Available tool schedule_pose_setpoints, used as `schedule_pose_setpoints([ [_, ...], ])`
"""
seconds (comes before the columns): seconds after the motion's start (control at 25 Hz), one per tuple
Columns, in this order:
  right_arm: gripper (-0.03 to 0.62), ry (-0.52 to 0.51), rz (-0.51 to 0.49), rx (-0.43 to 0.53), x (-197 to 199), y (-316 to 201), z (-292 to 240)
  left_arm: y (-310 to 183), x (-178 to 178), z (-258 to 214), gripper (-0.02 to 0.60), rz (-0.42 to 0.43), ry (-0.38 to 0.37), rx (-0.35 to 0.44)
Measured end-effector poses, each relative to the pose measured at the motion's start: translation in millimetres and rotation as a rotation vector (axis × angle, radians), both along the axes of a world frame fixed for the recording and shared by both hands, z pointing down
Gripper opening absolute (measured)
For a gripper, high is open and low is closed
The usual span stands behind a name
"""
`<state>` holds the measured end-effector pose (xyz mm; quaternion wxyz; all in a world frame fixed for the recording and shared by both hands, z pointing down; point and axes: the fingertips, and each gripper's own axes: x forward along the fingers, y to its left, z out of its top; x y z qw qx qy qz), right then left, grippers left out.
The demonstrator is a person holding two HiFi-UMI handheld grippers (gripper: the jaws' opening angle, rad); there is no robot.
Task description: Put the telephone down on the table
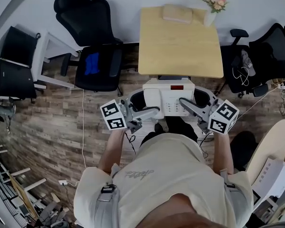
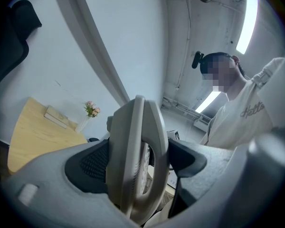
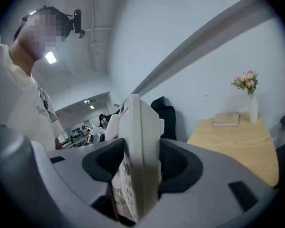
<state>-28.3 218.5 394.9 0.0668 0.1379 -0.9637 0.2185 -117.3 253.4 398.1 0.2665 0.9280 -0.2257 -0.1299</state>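
Note:
A white desk telephone (image 1: 167, 97) with a keypad and a small red display hangs in the air just short of the near edge of the wooden table (image 1: 180, 46). My left gripper (image 1: 149, 112) is shut on the telephone's left side and my right gripper (image 1: 184, 102) on its right side. In the left gripper view the telephone (image 2: 133, 146) stands edge-on, clamped between the dark pads (image 2: 92, 167) of the left gripper (image 2: 138, 167). In the right gripper view the telephone (image 3: 142, 141) is pinched the same way by the right gripper (image 3: 137, 167).
On the table's far edge lie a beige book (image 1: 177, 13) and a white vase of pink flowers (image 1: 210, 7). A black office chair (image 1: 94, 46) stands left of the table, another black chair (image 1: 263, 56) to its right. Cables run over the wooden floor.

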Motion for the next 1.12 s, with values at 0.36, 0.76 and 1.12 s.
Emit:
schedule_pose_setpoints([
  [0.36,0.216,-0.083,-0.024,-0.019,14,-116,5,-114,16,-1,0.38,-0.013,-0.088,-0.035],
  [0.76,0.215,-0.09,0.012,-0.05,48,-224,13,-224,48,5,0.38,0.0,-0.072,-0.07],
  [1.12,0.215,-0.042,0.085,-0.097,65,-271,31,-279,62,26,0.38,0.077,-0.024,-0.119],
])
